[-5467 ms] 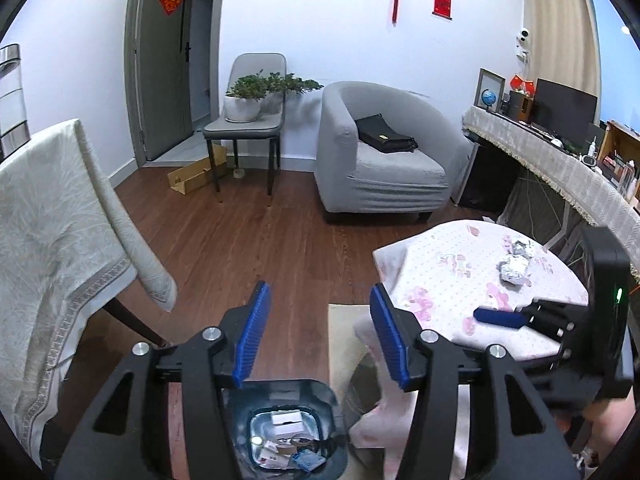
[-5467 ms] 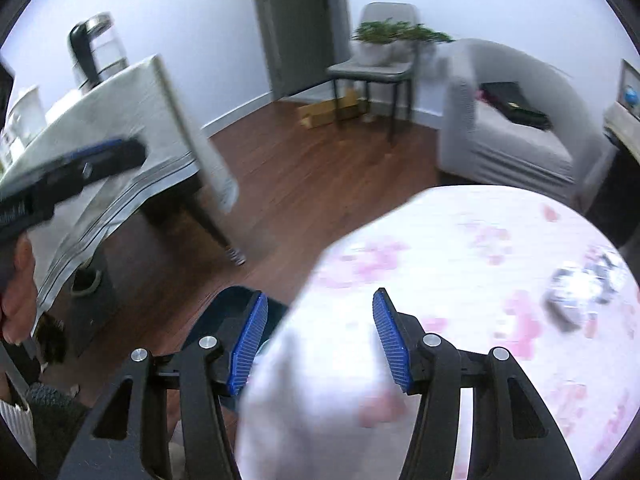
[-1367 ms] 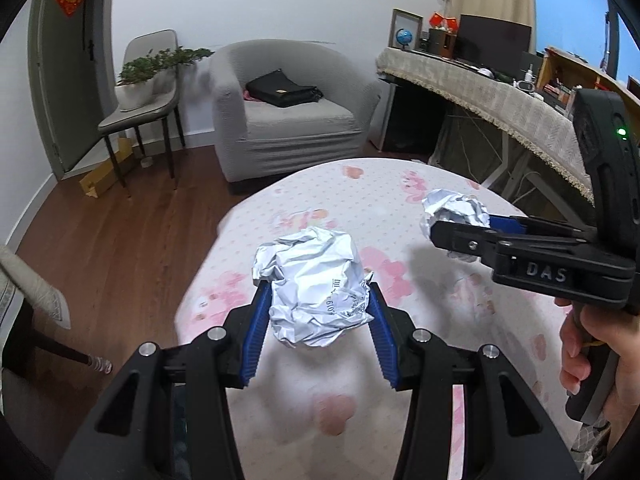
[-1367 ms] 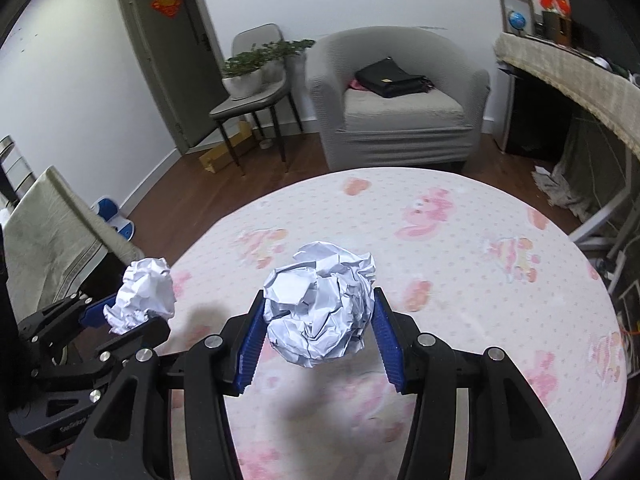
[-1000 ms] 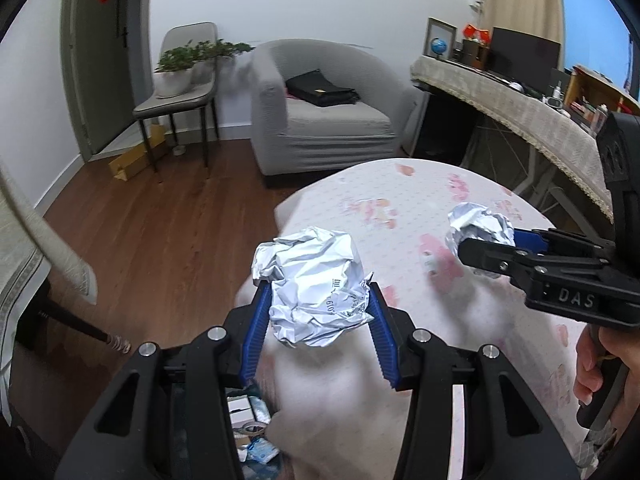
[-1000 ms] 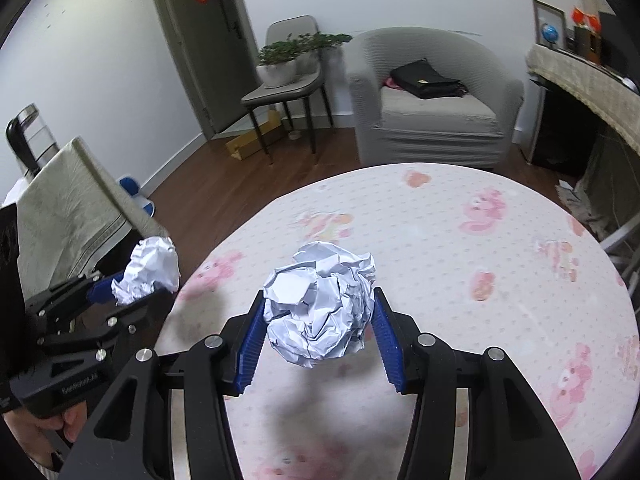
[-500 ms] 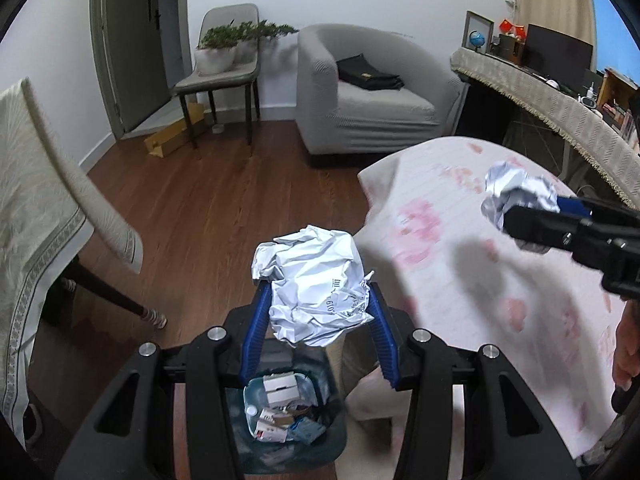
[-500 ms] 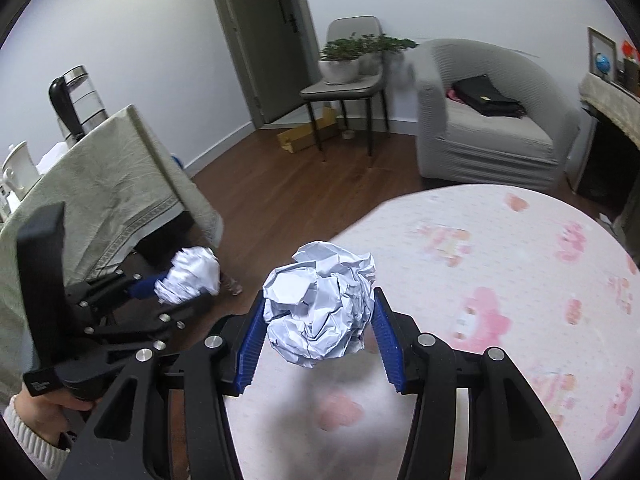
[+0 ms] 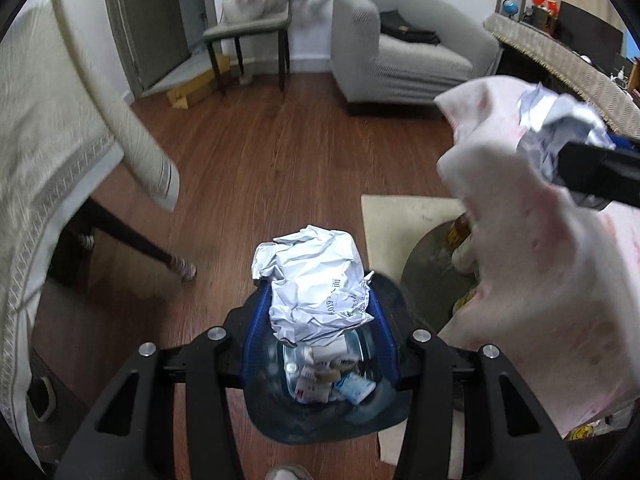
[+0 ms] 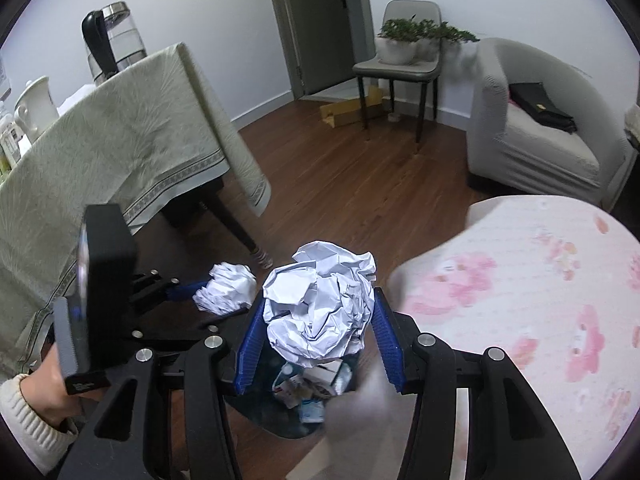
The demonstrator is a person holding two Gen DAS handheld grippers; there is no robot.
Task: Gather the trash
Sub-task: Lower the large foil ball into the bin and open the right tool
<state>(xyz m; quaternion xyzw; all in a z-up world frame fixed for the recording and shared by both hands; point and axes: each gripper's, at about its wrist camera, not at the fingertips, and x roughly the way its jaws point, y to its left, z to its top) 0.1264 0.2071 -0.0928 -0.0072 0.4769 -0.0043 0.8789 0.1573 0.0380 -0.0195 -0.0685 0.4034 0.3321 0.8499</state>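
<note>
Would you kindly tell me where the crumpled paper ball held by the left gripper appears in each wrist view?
Left wrist view: the paper ball sits at lower centre, clamped between the left gripper pads, right above the trash bin.
Right wrist view: the same ball is left of centre, at the tip of the left gripper.
Shared landmark: the grey armchair.

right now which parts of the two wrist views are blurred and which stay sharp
Left wrist view: the crumpled silver-white paper ball in the left gripper is sharp; the pink floral tablecloth and the other gripper's paper ball smear with motion. Right wrist view: its crumpled white paper ball is crisp, and the tablecloth's near edge is soft. Both bend strongly at the rims, with dark corners.
</note>
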